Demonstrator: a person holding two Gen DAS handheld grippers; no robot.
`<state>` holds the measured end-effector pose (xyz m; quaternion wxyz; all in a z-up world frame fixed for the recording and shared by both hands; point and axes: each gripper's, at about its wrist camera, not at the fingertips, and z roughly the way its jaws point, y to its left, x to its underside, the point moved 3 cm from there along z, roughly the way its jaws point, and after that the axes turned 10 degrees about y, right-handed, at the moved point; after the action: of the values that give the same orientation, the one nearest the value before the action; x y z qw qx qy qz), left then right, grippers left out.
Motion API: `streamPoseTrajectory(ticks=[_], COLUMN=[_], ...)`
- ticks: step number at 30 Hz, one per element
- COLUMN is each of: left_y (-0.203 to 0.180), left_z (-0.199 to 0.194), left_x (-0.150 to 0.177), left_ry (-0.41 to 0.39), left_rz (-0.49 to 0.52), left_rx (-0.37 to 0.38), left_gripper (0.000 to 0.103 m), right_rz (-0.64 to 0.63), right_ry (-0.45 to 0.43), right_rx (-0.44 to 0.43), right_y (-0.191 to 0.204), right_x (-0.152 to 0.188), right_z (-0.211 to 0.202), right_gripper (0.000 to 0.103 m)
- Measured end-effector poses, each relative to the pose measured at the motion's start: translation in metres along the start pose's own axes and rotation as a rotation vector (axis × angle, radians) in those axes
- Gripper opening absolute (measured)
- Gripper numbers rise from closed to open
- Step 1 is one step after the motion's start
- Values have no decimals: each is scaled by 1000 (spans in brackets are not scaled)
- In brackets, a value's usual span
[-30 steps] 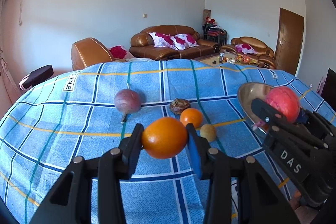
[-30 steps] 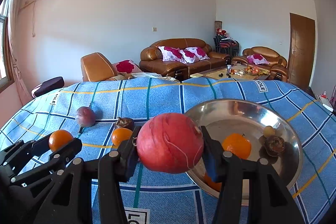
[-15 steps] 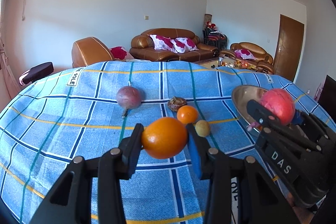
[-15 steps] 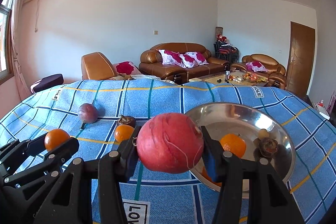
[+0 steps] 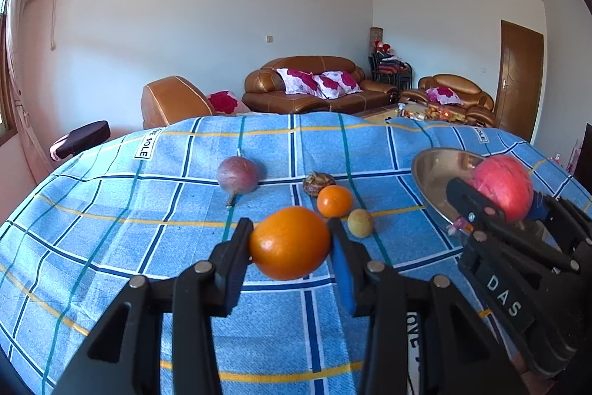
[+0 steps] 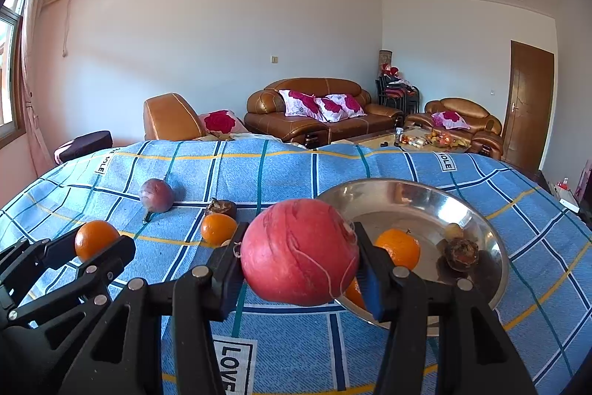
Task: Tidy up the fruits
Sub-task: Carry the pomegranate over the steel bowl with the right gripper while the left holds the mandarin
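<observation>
Fruits are partly sorted: some sit in the shiny metal bowl (image 6: 492, 239), and some are still out on the blue checked cloth (image 5: 111, 210) that covers the bench.

Inside the bowl there is an orange (image 6: 397, 247), a dark wrinkly fruit (image 6: 460, 254) and a small pale fruit (image 6: 453, 230) near the far side. A bit more orange peeks out at the bowl's near rim, behind the right fingers, so there may be one more orange in there.

The right gripper (image 6: 299, 269) has its fingers squeezed on a big red fruit (image 6: 299, 252). It hangs in the air just at the near edge of the bowl, so it looks almost ready to go in.

The left gripper (image 5: 290, 243) has its fingers squeezed on a big orange (image 5: 290, 241), well to the left of the bowl. That one has further to go.

Four fruits lie loose on the cloth, all to the left of the bowl: a small orange (image 5: 334, 200), a little yellow fruit (image 5: 360, 223) just beside it, a brown wrinkly fruit (image 5: 318, 180) behind it, and a purple round fruit (image 5: 237, 174) with a stem, the farthest from the bowl.

So I think the job is about half done. The two held fruits need dropping in, and then the four loose ones need picking up.
</observation>
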<state>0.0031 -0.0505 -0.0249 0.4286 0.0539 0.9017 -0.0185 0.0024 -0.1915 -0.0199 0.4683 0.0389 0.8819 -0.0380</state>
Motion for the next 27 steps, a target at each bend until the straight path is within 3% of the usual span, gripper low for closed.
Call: streamPoseTrajectory(ticks=[27], left_y=[-32], left_z=[-7], left_x=[7], left_ry=[15], left_rz=[43], left_rx=[8], left_gripper=[43], right_rz=[0], right_ry=[-2], right_rx=[49], right_y=[-30], right_x=[9], right_z=[-15], right_gripper=[54])
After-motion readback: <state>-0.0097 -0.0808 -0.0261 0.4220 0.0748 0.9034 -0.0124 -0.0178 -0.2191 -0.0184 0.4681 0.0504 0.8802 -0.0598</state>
